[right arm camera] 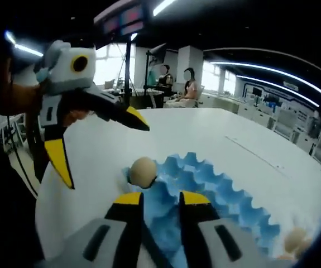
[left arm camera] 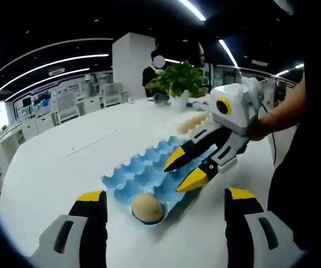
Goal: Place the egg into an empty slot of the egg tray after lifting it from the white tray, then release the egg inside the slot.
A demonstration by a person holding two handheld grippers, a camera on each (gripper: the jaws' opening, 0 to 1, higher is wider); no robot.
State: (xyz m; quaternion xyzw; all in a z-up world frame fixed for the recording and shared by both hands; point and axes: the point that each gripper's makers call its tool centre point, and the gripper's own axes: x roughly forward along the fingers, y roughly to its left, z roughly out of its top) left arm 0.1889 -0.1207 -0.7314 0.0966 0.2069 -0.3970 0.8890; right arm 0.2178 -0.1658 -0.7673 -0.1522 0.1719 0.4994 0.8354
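Note:
A tan egg [left arm camera: 147,207] [right arm camera: 143,171] sits in a corner slot of the blue egg tray [left arm camera: 143,167] [right arm camera: 227,195] on the white table. My left gripper [left arm camera: 166,194] [right arm camera: 107,156] is wide open with nothing in it, and the egg lies just ahead between its jaws. My right gripper [right arm camera: 161,200] [left arm camera: 182,170] hovers over the tray a little beyond the egg, its yellow-tipped jaws a small gap apart and holding nothing. Several more eggs [left arm camera: 191,124] [right arm camera: 294,241] lie past the tray's far end; what they rest on is too pale to make out.
The round white table [left arm camera: 65,162] [right arm camera: 205,134] stretches wide around the tray. A potted plant [left arm camera: 177,81] stands at its far edge. People sit beyond the table [right arm camera: 177,89]. The holder's arm [left arm camera: 283,111] comes in from the right.

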